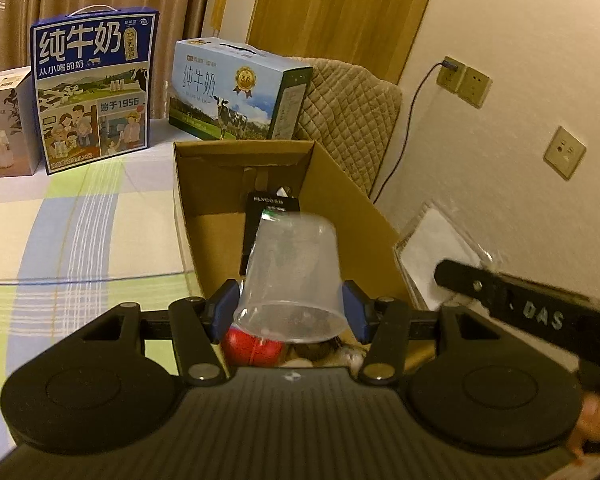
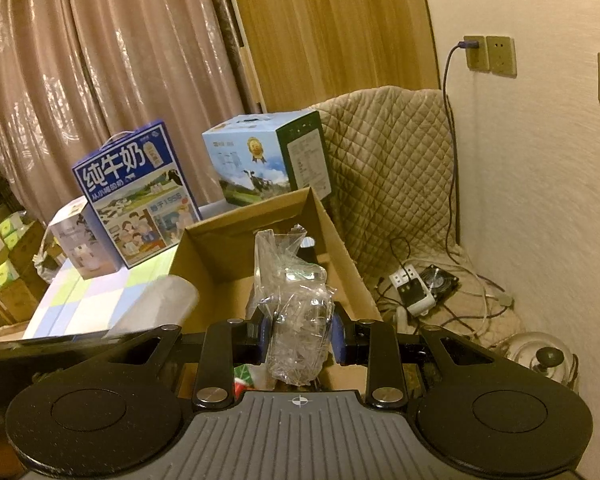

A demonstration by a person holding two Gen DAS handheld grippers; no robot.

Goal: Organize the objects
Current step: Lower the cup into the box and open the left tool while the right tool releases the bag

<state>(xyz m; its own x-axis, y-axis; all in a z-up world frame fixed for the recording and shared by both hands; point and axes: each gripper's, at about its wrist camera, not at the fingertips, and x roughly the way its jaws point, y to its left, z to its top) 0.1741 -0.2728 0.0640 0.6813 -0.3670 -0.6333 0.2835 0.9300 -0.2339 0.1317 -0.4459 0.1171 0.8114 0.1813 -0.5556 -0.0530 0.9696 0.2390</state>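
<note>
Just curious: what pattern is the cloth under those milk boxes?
Pastel checks of green, blue and white on the cloth; clearest in the left wrist view.

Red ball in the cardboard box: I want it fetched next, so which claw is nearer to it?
Left. The left claw, shut on a clear plastic cup, hangs right over the red ball. The right claw, gripping crumpled plastic wrap, is off to its side.

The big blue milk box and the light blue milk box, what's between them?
Nothing stands between the big blue milk box and light blue milk box; the left wrist view shows bare bedsheet and curtain behind.
</note>
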